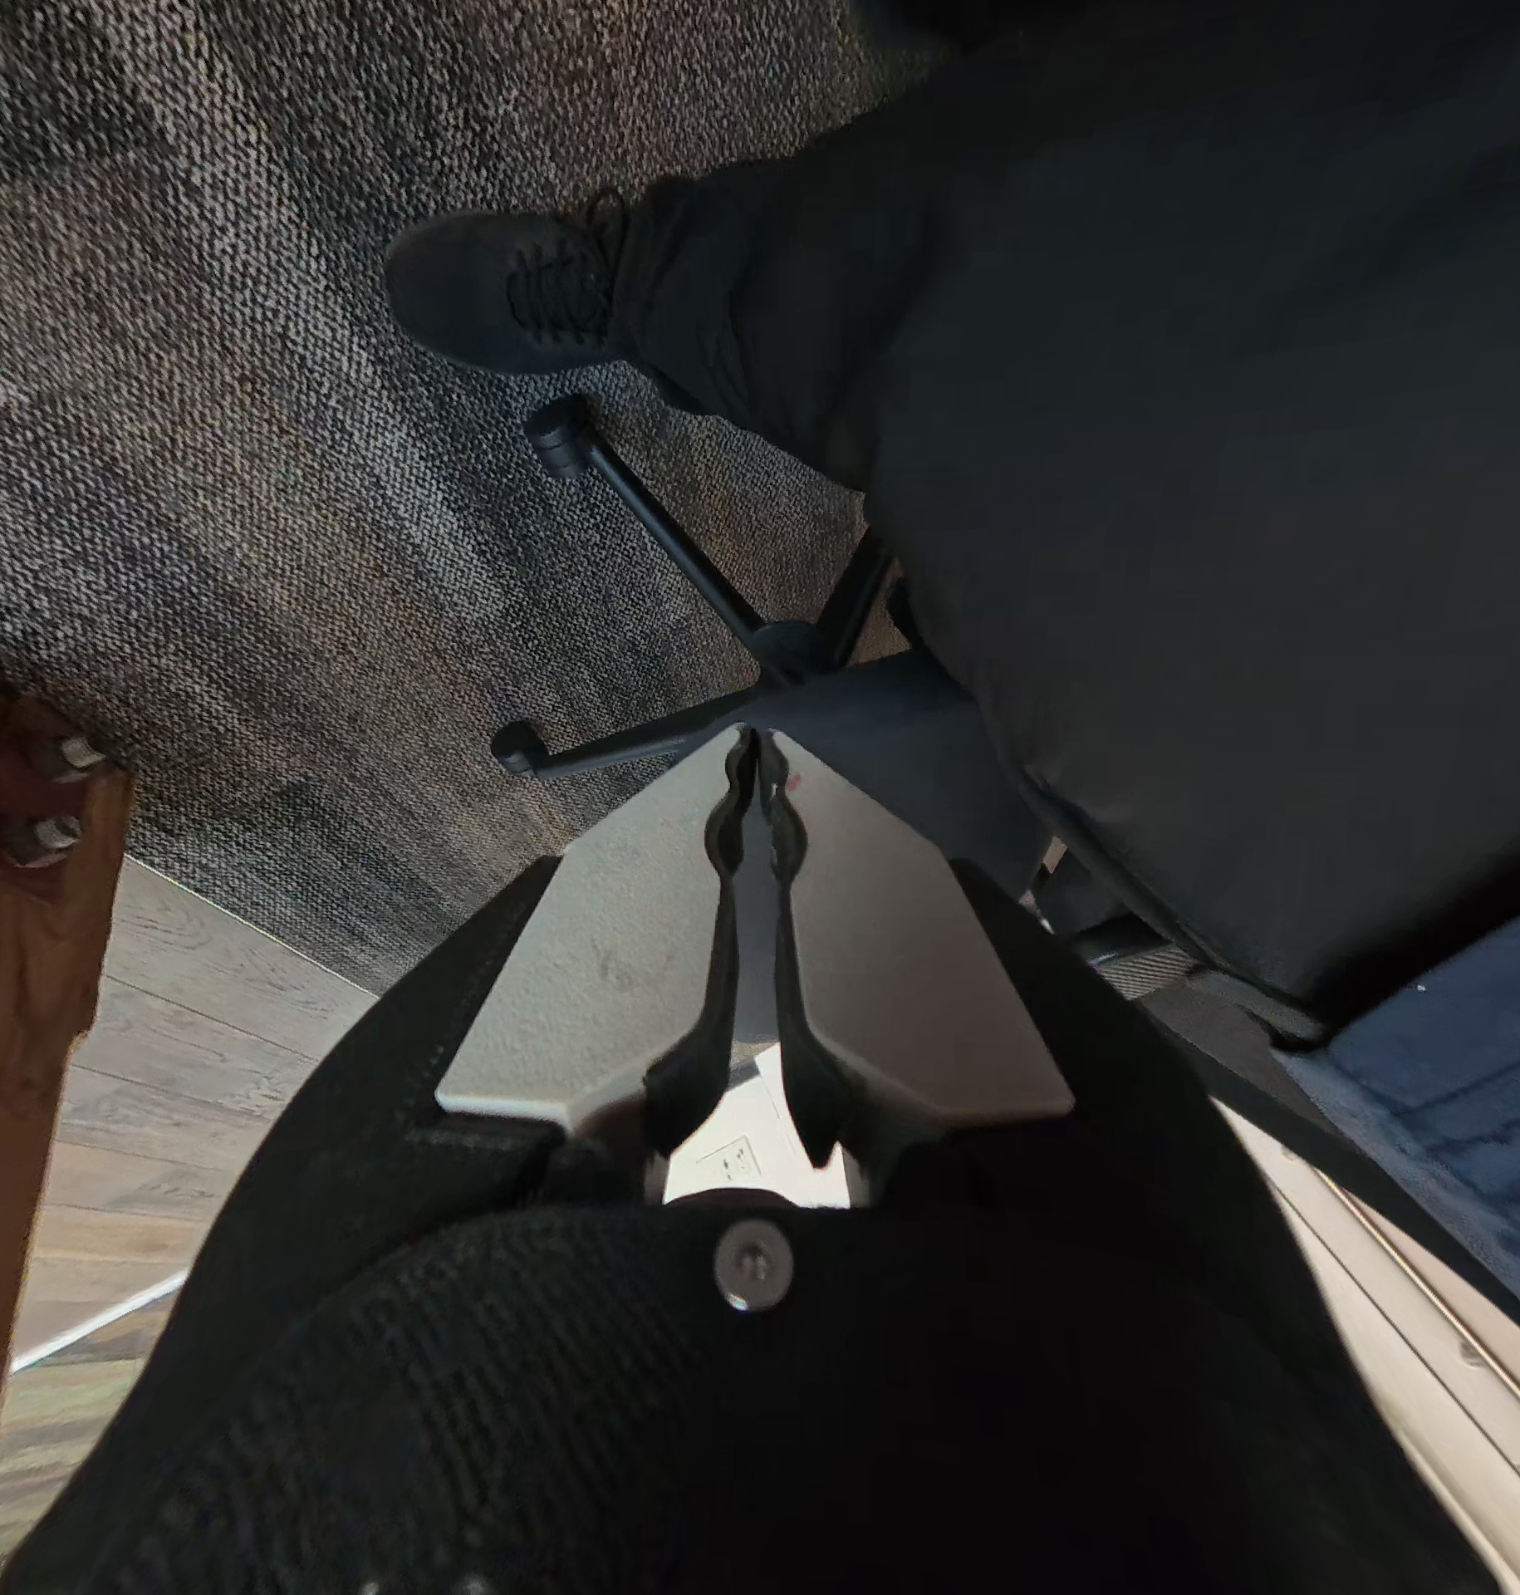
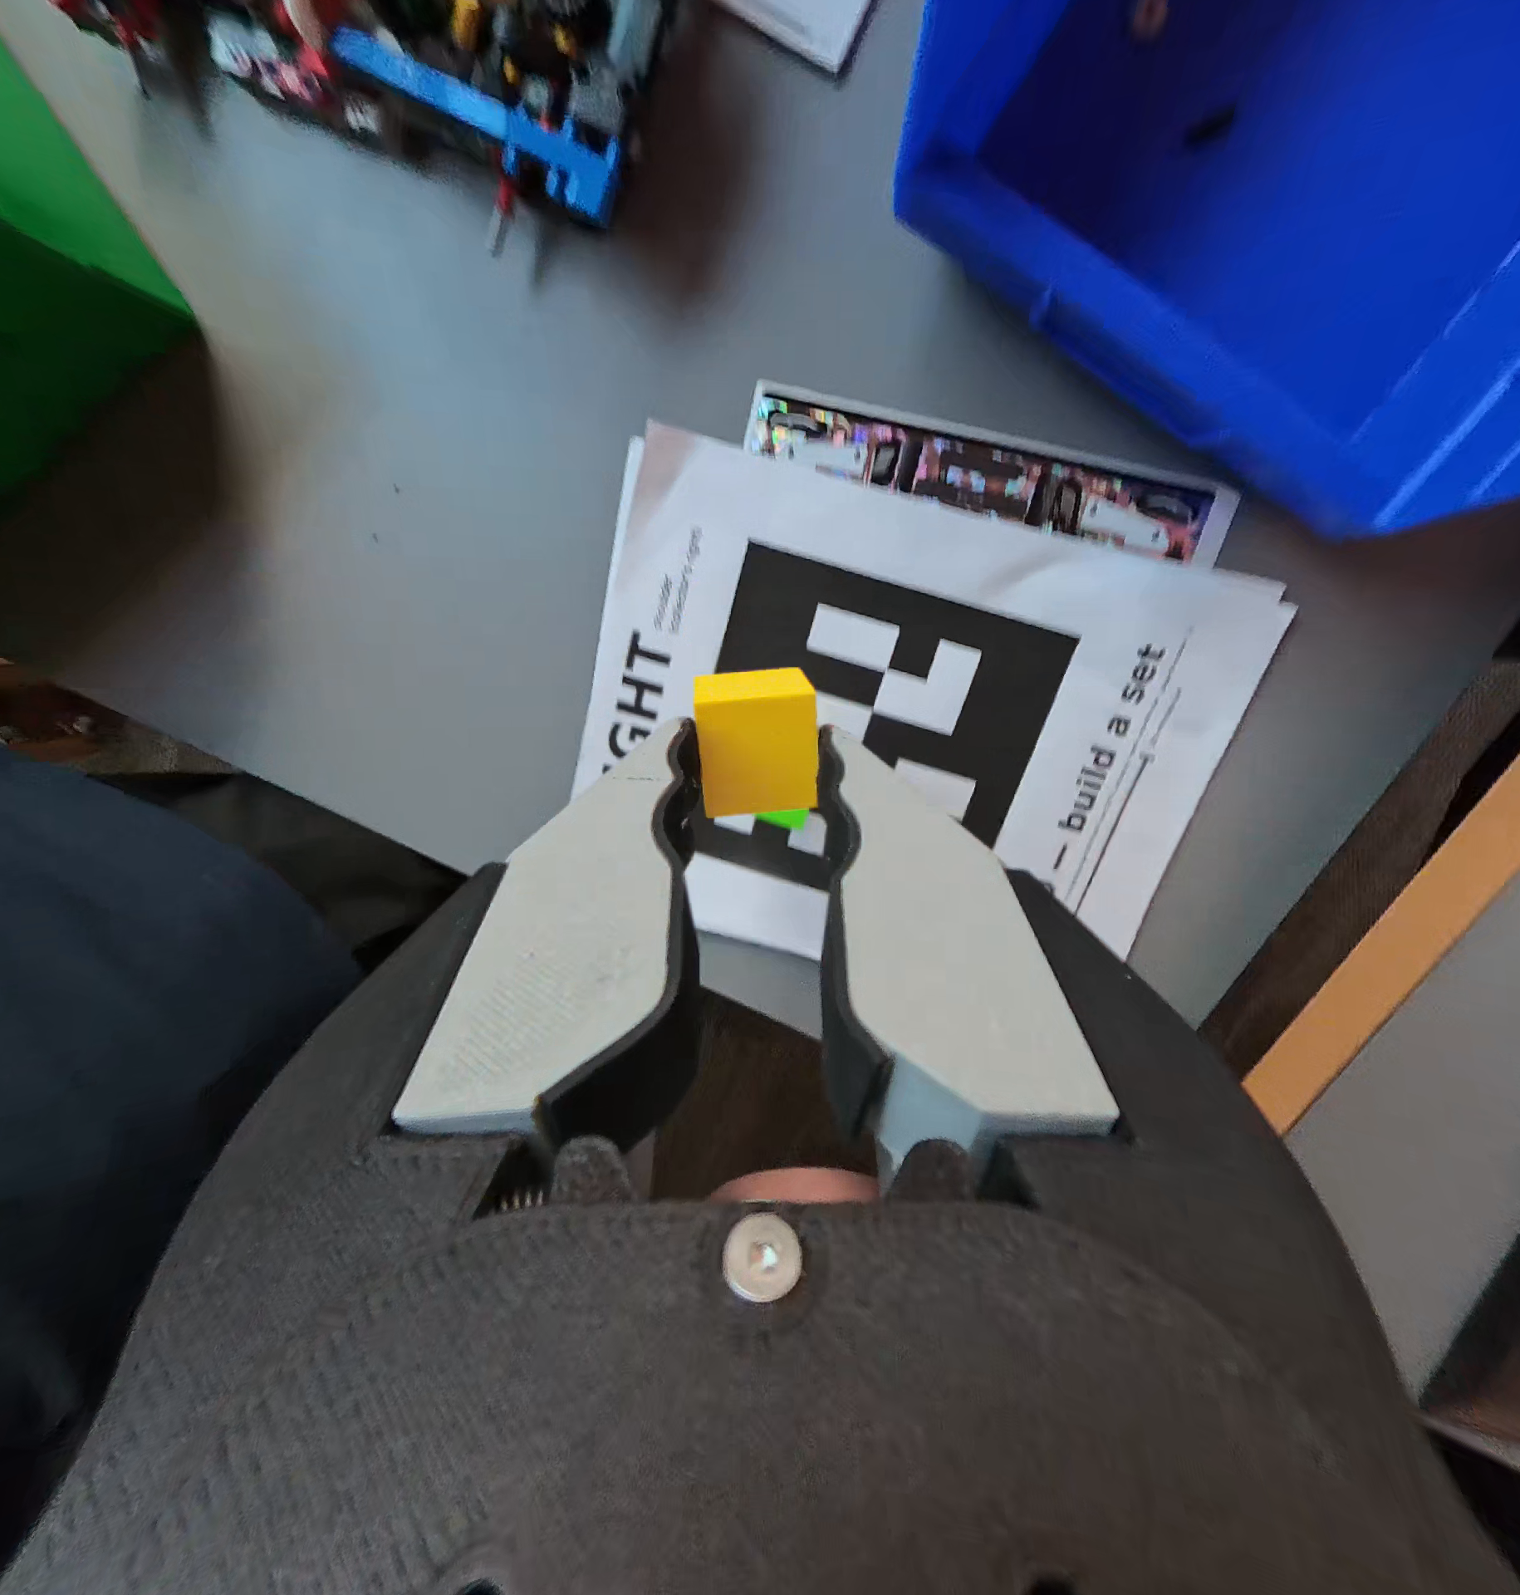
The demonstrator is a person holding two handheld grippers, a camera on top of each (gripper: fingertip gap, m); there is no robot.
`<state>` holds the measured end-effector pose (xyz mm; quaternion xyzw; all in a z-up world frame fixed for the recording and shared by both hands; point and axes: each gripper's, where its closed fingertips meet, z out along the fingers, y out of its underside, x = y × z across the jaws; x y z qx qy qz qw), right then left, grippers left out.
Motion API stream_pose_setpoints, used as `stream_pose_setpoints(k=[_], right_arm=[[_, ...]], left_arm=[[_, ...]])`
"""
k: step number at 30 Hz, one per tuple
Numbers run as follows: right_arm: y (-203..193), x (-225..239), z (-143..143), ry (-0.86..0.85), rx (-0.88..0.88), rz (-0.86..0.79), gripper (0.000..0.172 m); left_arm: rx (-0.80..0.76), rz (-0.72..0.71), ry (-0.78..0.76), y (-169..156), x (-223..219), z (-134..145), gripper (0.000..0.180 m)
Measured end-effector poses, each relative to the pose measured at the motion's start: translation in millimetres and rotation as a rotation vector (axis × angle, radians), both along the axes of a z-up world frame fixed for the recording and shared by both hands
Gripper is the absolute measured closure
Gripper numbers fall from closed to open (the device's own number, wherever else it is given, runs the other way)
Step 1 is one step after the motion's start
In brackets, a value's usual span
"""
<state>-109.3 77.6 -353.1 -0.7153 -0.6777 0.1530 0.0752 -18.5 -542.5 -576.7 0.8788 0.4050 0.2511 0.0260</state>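
Down low first, left wrist view: the left gripper (image 1: 758,749) points at the floor, its jaws pressed together on nothing, tips meeting. Beyond the tips, grey speckled carpet (image 1: 265,431), the black spokes of a chair base (image 1: 653,535) with castors, a dark shoe (image 1: 515,285) and dark trouser leg (image 1: 1084,431) of the person. A brown wooden post (image 1: 32,992) stands at the left edge; pale plank flooring (image 1: 204,1036) meets the carpet below it. Right wrist view: the right gripper (image 2: 756,759) pinches a yellow block (image 2: 755,742) near the fingertips, both pads against its sides; a small green piece (image 2: 782,818) peeks out under the block, and whether it is joined to it I cannot tell. The block is held above a printed sheet with a black-and-white marker (image 2: 903,690), top of a small stack of papers on the grey counter (image 2: 394,431). A blue bin (image 2: 1214,216) sits at upper right, a green bin (image 2: 40,302) at left, a blurred brick-built model (image 2: 480,95) at the far edge. Risk, as I judge it: the grip is shallow, on smooth faces near the tips, so a jolt or slackened squeeze could let the block twist or drop onto the papers; the green piece might come away too.
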Motion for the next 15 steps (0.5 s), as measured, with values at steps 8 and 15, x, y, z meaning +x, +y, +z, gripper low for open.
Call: stream_pose_setpoints(k=[8, 15], right_arm=[[-2.5, 33.8, -32.9, -0.092, 0.011, -0.034, 0.147], [-3.3, 32.4, -41.5, -0.106, 0.023, -0.019, 0.146]], left_arm=[[0.003, -0.037, 0.001, 0.5, -7.7, -1.6, 0.18], [-0.006, -0.021, -0.008, -3.4, 0.2, -1.4, 0.18]])
